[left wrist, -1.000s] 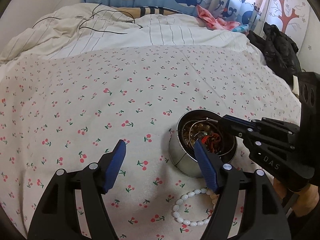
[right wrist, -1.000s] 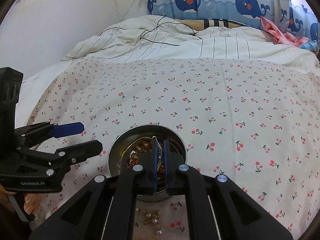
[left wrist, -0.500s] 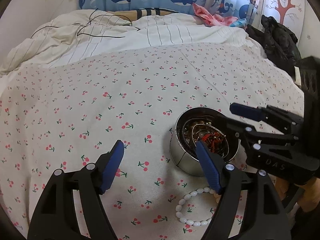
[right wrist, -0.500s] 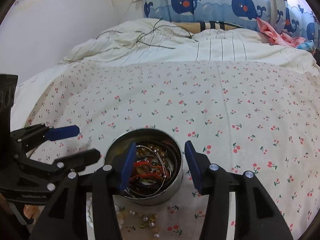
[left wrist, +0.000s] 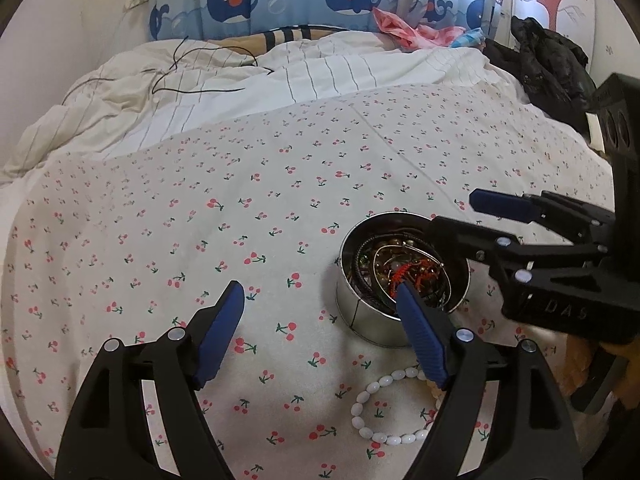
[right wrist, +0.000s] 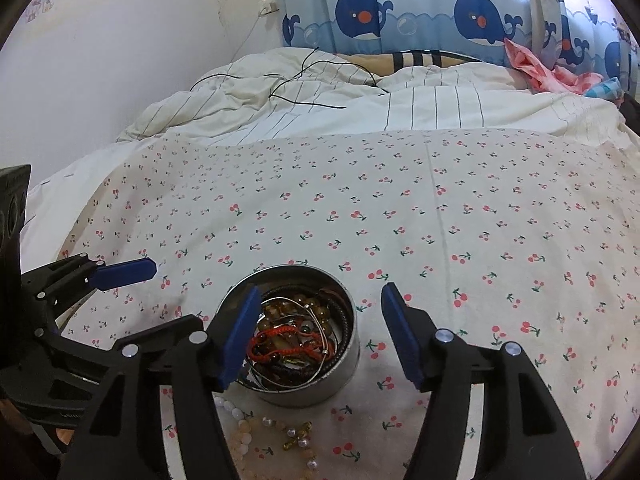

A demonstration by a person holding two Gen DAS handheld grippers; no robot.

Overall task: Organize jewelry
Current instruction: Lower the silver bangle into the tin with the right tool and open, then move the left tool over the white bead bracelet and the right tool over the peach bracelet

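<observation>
A round, shiny metal tin (right wrist: 304,384) is sitting on the bed's cream sheet printed with small red cherries (left wrist: 280,208), and it is holding a tangle of jewelry: a braided red cord bracelet (right wrist: 280,340), amber-coloured beads, thin silver wire hoops and dark braided cords.

The right tool (right wrist: 316,334), black with blue pads, is hovering over the tin with its jaws opening; nothing is gripped between them. Its left finger is reaching over the tin's near-left rim, while the other one is standing clear to the right above the sheet.

The left tool (left wrist: 320,338) is also released, its jaws opening over bare sheet to the left of the tin, with nothing between them. One blue pad is overlapping the tin's near rim in the left wrist view; whether it is touching, I cannot tell.

A bracelet of white oval beads (left wrist: 384,412) is lying on the sheet just in front of the tin. Beside it, a strand of pale peach and pearl beads with a small gold cross (right wrist: 296,438) is lying loose.

A rumpled striped white duvet (right wrist: 360,100) is lying beyond, below a blue whale-print curtain (right wrist: 420,16).
</observation>
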